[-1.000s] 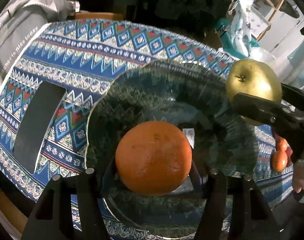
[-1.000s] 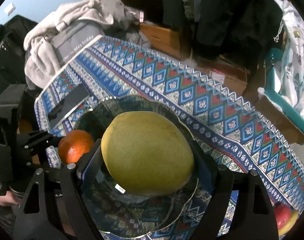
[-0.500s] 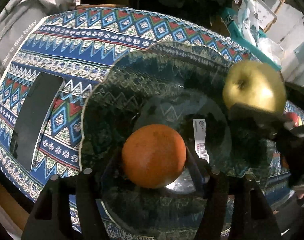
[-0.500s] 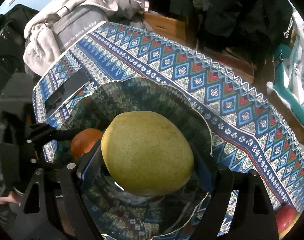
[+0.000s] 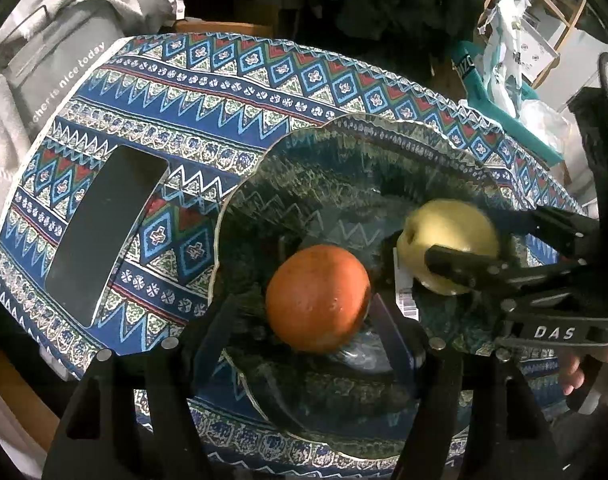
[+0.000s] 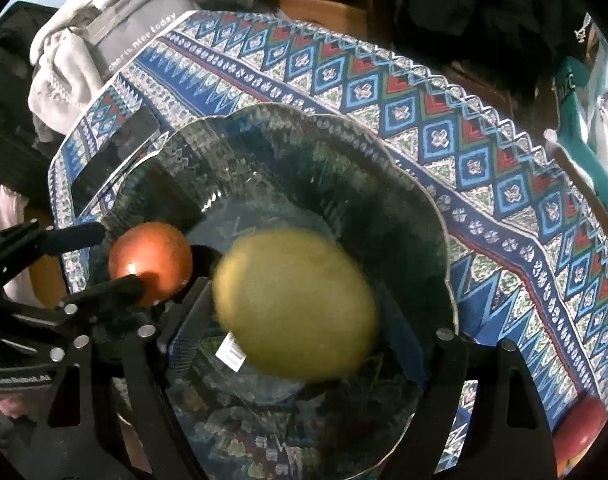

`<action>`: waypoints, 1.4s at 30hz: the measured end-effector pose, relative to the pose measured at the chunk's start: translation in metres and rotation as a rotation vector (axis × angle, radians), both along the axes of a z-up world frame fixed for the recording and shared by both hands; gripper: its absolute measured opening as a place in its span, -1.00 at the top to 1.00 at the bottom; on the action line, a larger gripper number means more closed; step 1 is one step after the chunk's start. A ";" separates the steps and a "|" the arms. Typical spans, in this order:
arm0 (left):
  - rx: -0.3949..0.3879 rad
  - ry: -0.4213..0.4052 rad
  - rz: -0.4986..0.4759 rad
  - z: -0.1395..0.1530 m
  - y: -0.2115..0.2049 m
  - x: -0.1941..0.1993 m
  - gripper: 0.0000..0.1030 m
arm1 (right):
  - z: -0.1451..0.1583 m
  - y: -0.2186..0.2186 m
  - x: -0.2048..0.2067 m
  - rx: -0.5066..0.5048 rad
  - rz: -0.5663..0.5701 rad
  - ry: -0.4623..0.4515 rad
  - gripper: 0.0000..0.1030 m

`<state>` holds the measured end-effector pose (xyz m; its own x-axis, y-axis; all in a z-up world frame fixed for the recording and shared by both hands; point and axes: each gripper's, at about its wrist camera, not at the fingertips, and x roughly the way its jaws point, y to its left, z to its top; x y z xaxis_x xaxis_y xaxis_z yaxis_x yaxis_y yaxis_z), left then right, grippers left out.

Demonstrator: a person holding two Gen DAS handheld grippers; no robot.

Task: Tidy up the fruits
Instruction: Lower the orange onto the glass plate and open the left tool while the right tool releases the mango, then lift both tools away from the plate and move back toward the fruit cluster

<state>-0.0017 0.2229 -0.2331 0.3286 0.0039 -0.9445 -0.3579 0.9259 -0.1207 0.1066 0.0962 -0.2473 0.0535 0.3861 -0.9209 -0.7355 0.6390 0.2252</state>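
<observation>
An orange (image 5: 318, 298) sits between the fingers of my left gripper (image 5: 304, 320), low inside the wide glass bowl (image 5: 344, 152); it also shows in the right wrist view (image 6: 151, 262). A yellow-green apple (image 6: 295, 300) sits between the fingers of my right gripper (image 6: 299, 332), low over the bowl's bottom (image 6: 344, 168). In the left wrist view the apple (image 5: 450, 236) is just right of the orange. The jaws on both sides stand wide, with gaps beside the fruit.
The bowl stands on a blue patterned tablecloth (image 5: 223, 80). A black phone (image 5: 99, 232) lies left of the bowl. Grey clothes (image 5: 43, 40) lie past the table's left end. A red fruit (image 6: 580, 428) lies at the right edge.
Both grippers have come down into the bowl with their fruit. The jaws now stand wider around the orange and the apple, and the apple looks blurred by motion.
</observation>
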 end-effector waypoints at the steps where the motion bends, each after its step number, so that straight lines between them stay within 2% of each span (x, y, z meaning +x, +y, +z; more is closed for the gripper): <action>1: 0.000 -0.002 0.001 0.001 0.000 0.000 -0.40 | 0.003 0.000 0.001 0.009 -0.003 -0.003 -0.60; 7: 0.008 -0.017 -0.006 0.006 -0.007 0.006 -0.40 | 0.025 -0.010 0.004 0.051 -0.031 -0.025 -0.60; 11: 0.002 -0.049 -0.010 0.020 -0.010 0.005 -0.40 | 0.047 -0.017 0.004 0.081 -0.056 -0.060 -0.60; 26: -0.016 -0.232 -0.023 0.097 -0.020 -0.006 -0.40 | 0.141 -0.054 -0.007 0.189 -0.141 -0.213 -0.60; 36: 0.039 -0.335 -0.056 0.148 -0.037 -0.013 -0.41 | 0.195 -0.082 -0.023 0.254 -0.169 -0.313 -0.60; 39: 0.064 -0.372 -0.073 0.164 -0.046 -0.016 -0.50 | 0.207 -0.092 -0.028 0.265 -0.181 -0.334 -0.60; 42: 0.078 -0.403 -0.101 0.178 -0.056 -0.017 -0.50 | 0.214 -0.102 -0.031 0.275 -0.193 -0.349 -0.60</action>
